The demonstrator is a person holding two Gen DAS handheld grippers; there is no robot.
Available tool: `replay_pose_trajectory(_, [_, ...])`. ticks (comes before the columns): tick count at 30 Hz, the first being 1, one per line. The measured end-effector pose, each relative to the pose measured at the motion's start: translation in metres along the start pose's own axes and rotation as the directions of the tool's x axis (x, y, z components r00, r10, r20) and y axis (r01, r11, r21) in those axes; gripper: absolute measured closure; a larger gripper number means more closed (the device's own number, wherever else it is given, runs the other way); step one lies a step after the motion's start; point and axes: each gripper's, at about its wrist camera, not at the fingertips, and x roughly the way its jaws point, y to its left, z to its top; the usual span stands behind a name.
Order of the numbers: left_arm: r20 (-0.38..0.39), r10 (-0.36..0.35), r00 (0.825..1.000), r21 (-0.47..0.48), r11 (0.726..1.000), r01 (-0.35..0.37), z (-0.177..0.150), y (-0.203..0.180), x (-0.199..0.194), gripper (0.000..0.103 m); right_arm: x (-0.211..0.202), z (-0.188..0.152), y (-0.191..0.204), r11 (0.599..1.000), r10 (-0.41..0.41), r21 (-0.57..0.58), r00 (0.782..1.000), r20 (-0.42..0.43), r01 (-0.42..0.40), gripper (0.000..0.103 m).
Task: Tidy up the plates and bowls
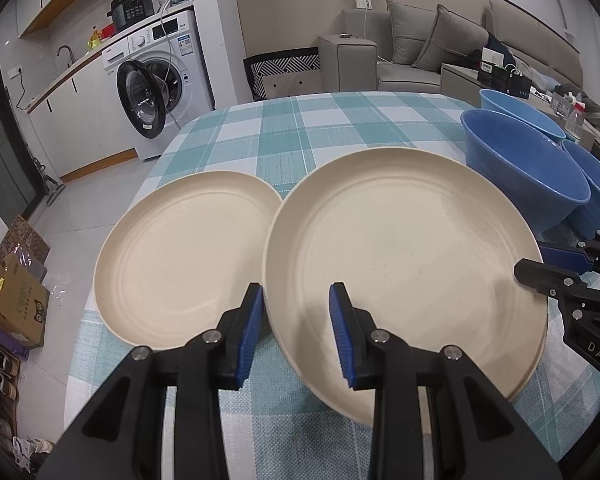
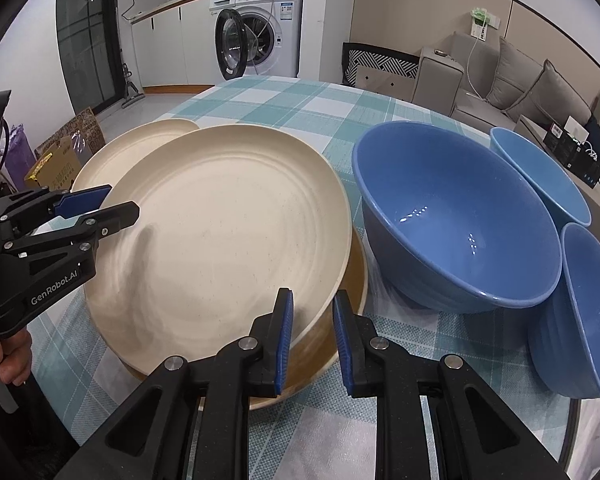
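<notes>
Stacking the top plate [image 2: 228, 216] squarely is the step in hand, by my judgement: it sits tilted and offset on a lower plate [image 2: 332, 344], whose rim shows as a darker crescent beneath its near right edge. To do this well, both tongs should steady opposite rims, level the plate, and let it settle concentric before letting go; releasing one side first would likely make it slide.

Nearest that top plate, the right gripper [image 2: 312, 344] stands with its jaws apart, straddling the near right rim: the left pad lies over the plate's inside, the right pad outside over the lower plate's rim. No pad is plainly pressing. The left gripper [image 1: 296, 332] is likewise parted across the plate's near left rim, one blue pad [image 1: 252, 332] outside and the other inside, so the rim runs between the fingers. Neither is clamped that I can see.

Just beyond the top plate's left side lies a second cream plate [image 1: 180, 256], flat on the checked tablecloth [image 1: 300, 136], its rim nearly touching. To the plate's right stands a large blue bowl [image 2: 456, 216], close beside it, with two more blue bowls [image 2: 540, 168] farther right.
</notes>
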Motion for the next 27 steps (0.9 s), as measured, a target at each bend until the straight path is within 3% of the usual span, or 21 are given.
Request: replay_pose_trajectory(27, [-0.032, -0.001, 1.000, 0.052, 0.999, 0.003, -0.009, -0.018, 0.007, 0.069, 0.003, -0.010, 0.001, 0.997, -0.075, -0.033, 0.997, -0.002, 0.075, 0.081])
